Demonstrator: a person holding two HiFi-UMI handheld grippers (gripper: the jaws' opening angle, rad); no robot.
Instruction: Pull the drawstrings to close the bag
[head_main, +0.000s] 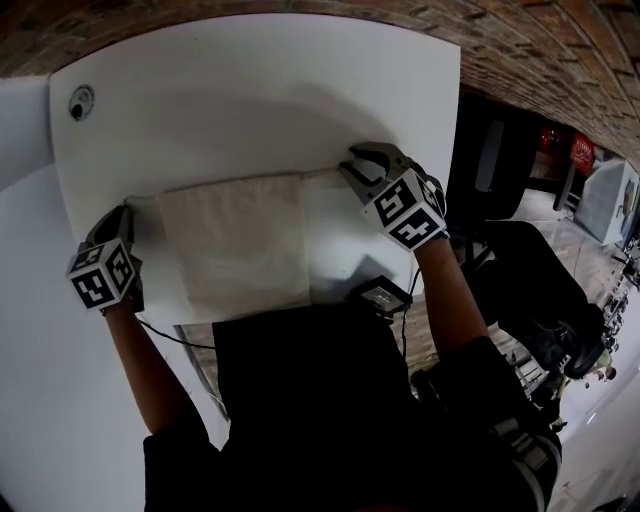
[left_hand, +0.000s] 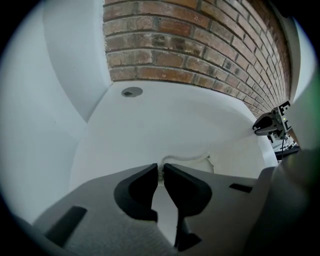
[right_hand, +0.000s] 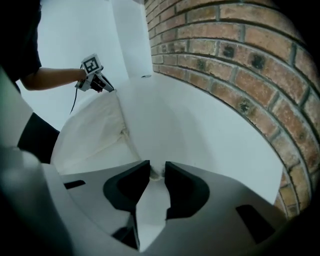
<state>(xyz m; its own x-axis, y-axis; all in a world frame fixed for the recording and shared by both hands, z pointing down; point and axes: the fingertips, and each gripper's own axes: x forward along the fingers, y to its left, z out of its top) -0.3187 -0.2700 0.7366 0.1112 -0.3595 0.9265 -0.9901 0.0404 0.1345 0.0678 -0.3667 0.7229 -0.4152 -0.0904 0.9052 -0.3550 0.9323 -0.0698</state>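
indoor workroom, perhaps an office: white table (head_main: 250, 90), brick wall (head_main: 200, 22).

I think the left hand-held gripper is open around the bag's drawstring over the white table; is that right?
Not quite: the left hand-held gripper is shut on the drawstring, not open around it, as the left gripper view shows. It is indeed over the white table.

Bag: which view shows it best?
Head view: the whole bag lies flat on the white table, seen from above. The right gripper view shows it obliquely, its near end hidden. The left gripper view shows only a sliver of edge and drawstring.
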